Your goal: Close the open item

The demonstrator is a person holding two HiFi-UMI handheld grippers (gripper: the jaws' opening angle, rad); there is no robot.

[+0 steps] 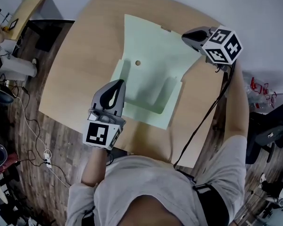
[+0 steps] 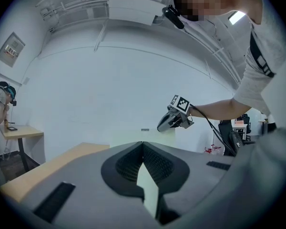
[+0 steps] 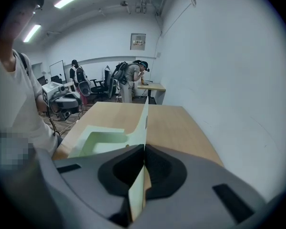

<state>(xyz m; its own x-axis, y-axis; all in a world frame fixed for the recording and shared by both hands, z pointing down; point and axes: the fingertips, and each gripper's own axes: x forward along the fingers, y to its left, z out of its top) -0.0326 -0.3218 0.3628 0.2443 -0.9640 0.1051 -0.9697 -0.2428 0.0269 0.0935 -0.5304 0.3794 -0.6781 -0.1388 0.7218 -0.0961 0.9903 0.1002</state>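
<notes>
A pale green paper folder (image 1: 146,74) lies open on the round-cornered wooden table (image 1: 80,55), with a pocket at its near end and a small hole in the sheet. My left gripper (image 1: 117,86) is shut on the folder's near left part; in the left gripper view (image 2: 143,144) the green sheet (image 2: 148,190) is pinched between the pads. My right gripper (image 1: 188,36) is shut on the folder's far right cover, which stands raised. In the right gripper view (image 3: 144,148) the cover (image 3: 144,120) runs up on edge from the shut jaws, with the pocket (image 3: 97,142) to its left.
The table's near edge (image 1: 108,140) is close to the person's body. A white wall (image 3: 229,80) lies past the table's right side. Cables (image 1: 37,140) trail on the wooden floor at left. Another desk (image 1: 26,8) and people (image 3: 133,78) with office chairs are further back.
</notes>
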